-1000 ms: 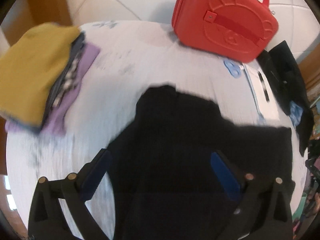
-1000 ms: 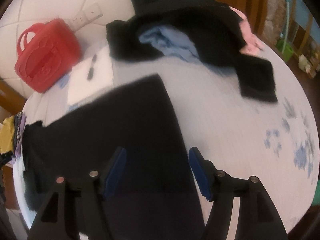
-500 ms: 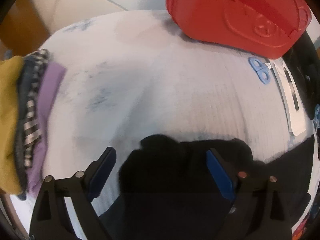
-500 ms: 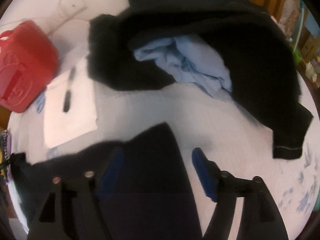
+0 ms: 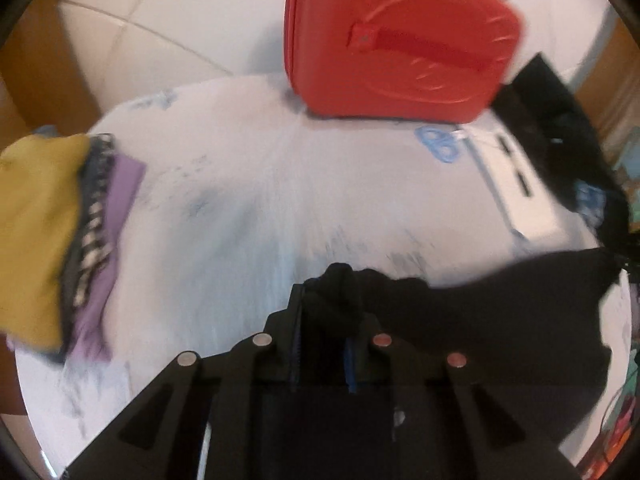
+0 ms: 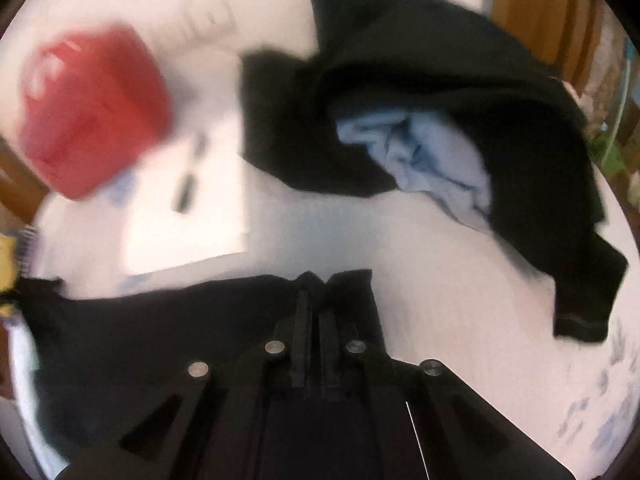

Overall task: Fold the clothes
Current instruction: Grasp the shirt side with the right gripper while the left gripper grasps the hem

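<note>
A black garment [image 5: 500, 320] lies spread across the near side of the white table. My left gripper [image 5: 326, 304] is shut on a bunched corner of it at its far left edge. The same black garment [image 6: 160, 328] fills the lower left of the right wrist view, and my right gripper [image 6: 318, 292] is shut on its far right corner. A stack of folded clothes [image 5: 44, 232], mustard on top, checked and purple below, sits at the left.
A red case [image 5: 396, 36] stands at the back by the tiled wall. White paper with a pen [image 6: 188, 216] lies behind the garment. A heap of black and light blue clothes [image 6: 432, 160] covers the right of the table. Wooden furniture [image 6: 540, 12] stands beyond.
Both grippers have moved forward along the black garment to its far edge and gone from open to shut on its two far corners.
</note>
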Available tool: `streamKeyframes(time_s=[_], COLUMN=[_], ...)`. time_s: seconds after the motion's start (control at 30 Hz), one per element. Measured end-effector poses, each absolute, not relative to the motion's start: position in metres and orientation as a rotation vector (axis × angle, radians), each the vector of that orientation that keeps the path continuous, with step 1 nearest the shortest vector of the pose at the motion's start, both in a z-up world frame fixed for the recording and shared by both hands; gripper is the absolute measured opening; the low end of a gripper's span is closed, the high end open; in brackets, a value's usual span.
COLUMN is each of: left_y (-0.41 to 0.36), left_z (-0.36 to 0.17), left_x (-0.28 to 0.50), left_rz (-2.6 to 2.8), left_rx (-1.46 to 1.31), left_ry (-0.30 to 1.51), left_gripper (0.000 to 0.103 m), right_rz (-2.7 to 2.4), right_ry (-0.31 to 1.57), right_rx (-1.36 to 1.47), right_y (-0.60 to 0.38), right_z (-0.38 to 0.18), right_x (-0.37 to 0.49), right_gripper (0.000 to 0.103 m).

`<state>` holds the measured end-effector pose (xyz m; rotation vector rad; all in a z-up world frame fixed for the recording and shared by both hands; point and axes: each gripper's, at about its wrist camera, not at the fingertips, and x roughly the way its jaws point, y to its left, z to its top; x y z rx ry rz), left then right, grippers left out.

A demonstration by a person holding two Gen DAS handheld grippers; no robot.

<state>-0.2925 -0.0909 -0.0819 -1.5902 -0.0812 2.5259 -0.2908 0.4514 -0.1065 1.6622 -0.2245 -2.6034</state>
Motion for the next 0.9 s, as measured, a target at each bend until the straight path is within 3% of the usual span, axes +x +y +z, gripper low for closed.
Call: streamKeyframes(time_s=[0.13, 0.17, 0.23, 0.27, 0.3, 0.33, 0.63, 0.7, 0.83, 0.9], left_y=[-0.100, -0.099, -0.100, -0.100, -0.100, -0.105, -0.143, -0.145, -0.141, -0.139], left_z=[-0.071, -0.077, -0.083, -0.086, -0.089, -0.088, -0.091, -0.107, -0.140, -0.152], left_x=[-0.223, -0.209, -0.188, -0.177, -0.166, -0.161, -0.177, -0.191, -0.210, -0.215], left_rz=[2.519, 2.479, 2.478, 2.477, 2.476, 2.481, 2.609, 2.593, 2.544, 2.523], left_rx=[-1.554, -1.595, -1.643, -1.666, -1.689, -1.688, -1.783, -1.820, -1.911, -1.938], left_ry=[-0.053, -0.060, -0.034, -0.021, -0.009, -0.038, -0.229, -0.253, -0.274, -0.283], left_gripper=[0.017, 0.022, 0.049, 0.071, 0.087, 0.092, 0.093, 0.083, 0.081, 0.079], right_rz=[-2.570, -2.561, -2.544, -2.536, -2.527, -2.523, -2.564, -2.554, -2.535, -2.534], right_ry=[-0.317, -0.340, -0.379, -0.379, -0.388, -0.409, -0.515, -0.534, -0.556, -0.530], right_rx=[1.648, 1.644, 1.655, 1.717, 1.760, 1.782, 1.754, 1.776, 1.817, 1.836], right_y=[0.473, 0.478, 0.488, 0.492, 0.495, 0.499, 0.505, 0.503, 0.498, 0.494], right_z=[-0.104, -0.104, -0.105, -0.113, -0.120, -0.122, -0.105, -0.105, -0.107, -0.111], right_x=[-0.235, -0.220, -0.193, -0.182, -0.173, -0.168, -0.161, -0.172, -0.195, -0.210], right_gripper=[0.003, 0.004, 0.021, 0.030, 0.031, 0.031, 0.031, 0.031, 0.031, 0.039])
